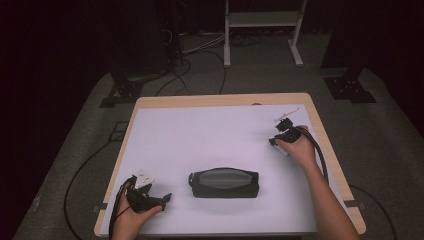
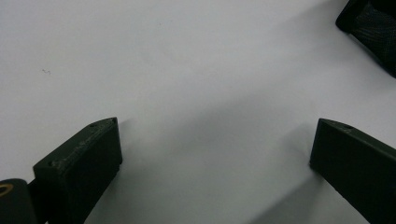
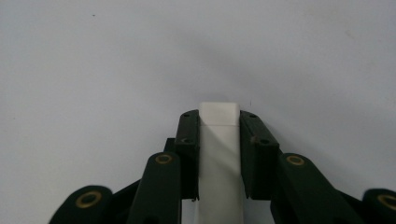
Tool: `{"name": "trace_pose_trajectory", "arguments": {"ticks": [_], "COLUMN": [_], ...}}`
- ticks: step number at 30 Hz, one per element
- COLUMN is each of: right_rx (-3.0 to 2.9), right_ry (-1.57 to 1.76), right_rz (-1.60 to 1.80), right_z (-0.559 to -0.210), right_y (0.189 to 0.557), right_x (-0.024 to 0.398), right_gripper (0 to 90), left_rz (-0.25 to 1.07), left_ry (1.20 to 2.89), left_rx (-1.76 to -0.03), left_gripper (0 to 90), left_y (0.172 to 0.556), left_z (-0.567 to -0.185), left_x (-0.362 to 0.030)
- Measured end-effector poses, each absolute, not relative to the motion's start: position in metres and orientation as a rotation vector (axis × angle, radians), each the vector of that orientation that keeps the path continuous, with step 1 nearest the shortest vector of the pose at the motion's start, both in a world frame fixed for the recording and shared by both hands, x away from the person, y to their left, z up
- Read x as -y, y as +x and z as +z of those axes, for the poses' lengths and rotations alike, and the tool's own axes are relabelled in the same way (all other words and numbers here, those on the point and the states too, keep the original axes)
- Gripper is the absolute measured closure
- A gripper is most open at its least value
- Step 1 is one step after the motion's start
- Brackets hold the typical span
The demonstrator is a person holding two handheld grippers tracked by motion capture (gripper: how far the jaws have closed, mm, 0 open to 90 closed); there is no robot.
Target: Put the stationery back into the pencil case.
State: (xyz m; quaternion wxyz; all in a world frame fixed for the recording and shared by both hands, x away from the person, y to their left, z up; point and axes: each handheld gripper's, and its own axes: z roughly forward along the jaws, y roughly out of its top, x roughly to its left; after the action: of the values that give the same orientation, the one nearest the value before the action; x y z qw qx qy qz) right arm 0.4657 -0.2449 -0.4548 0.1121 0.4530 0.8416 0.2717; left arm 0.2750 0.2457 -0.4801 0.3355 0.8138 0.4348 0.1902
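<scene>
White block sits clamped between the right gripper's jaws, its end poking just past their tips. Nearer the person, the left gripper stands spread wide over bare sheet, a black pouch beside it.

white block: lower end cut off | pouch: mostly cropped

Dim, vignetted high view with dark surroundings; brighter, slightly soft gripper views, faint shadows under the fingers.

block: smooth matt white | pouch: black mesh cloth | table: wood
</scene>
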Motion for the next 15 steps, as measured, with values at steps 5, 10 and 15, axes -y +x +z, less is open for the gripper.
{"name": "trace_pose_trajectory", "arguments": {"ticks": [5, 10, 15], "right_rx": [-2.469, -2.458, -2.450], "right_ry": [1.331, 1.311, 1.282], "right_rz": [0.840, 0.906, 0.955], "right_z": [-0.452, -0.442, -0.431], "right_y": [0.463, 0.457, 0.450], "right_x": [0.246, 0.246, 0.246], "right_gripper": [70.4, 70.4, 70.5], "left_rz": [0.497, 0.497, 0.497], "left_ry": [2.123, 2.123, 2.123], "left_rx": [-1.134, -1.134, -1.134], "left_gripper": [1.3, 1.4, 1.4], "left_y": [0.275, 0.275, 0.275], "left_z": [-0.480, -0.480, -0.480], "left_x": [-0.246, -0.246, -0.246]}}
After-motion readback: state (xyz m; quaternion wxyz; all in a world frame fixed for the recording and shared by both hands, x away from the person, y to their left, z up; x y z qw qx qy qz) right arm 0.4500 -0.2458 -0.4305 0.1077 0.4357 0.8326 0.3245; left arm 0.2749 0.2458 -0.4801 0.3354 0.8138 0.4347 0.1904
